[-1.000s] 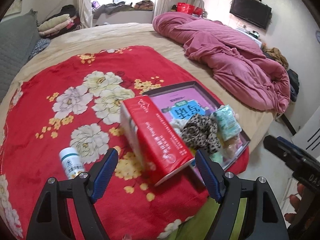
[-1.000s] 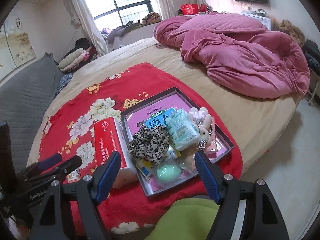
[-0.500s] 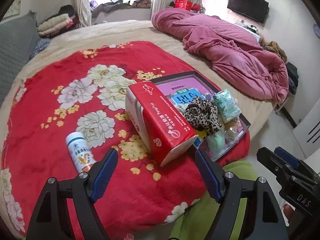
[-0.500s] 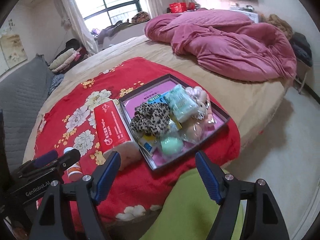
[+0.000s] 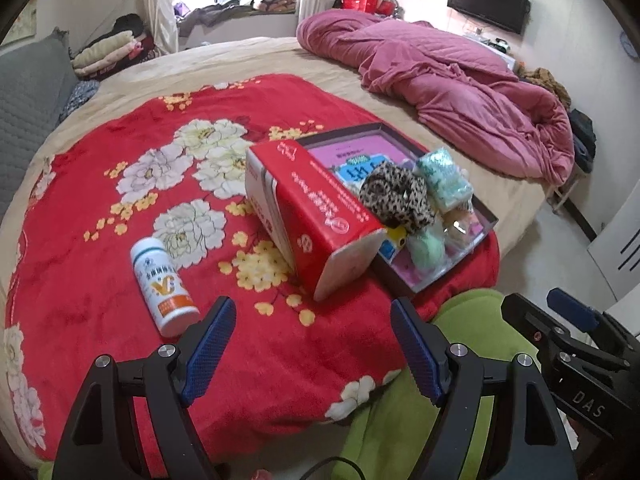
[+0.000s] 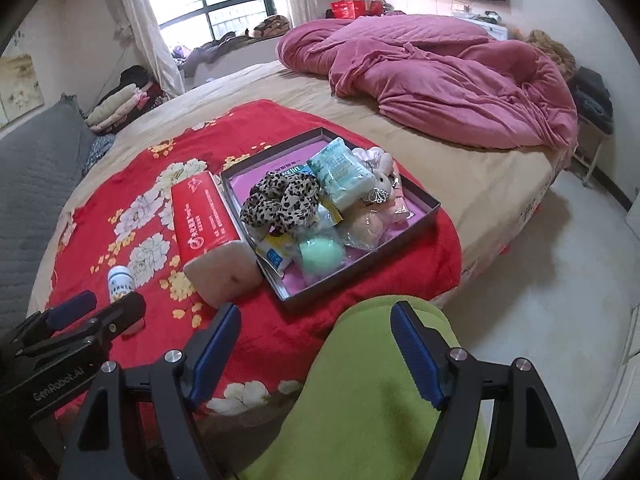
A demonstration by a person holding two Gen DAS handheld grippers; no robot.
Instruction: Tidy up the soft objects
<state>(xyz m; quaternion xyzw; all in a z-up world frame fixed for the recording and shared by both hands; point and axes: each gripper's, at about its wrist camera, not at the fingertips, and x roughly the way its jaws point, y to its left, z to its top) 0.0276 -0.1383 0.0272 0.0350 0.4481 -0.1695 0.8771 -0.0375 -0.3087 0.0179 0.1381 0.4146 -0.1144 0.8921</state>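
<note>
Soft goods, like the leopard-print fabric scrunchie [image 6: 282, 202], are sitting in the shallow dark cardboard tray [image 6: 428, 200] while you are holding both the left claw [image 5: 312, 346] and right claw [image 6: 316, 344] spread open, empty.

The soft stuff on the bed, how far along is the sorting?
Done: the leopard scrunchie, tissue pack and green sponge already lie in the tray. In hand: nothing; the left tongs and right tongs are both open and empty, short of the items. Left: the red tissue box and white bottle lie on the red blanket outside the tray.
</note>
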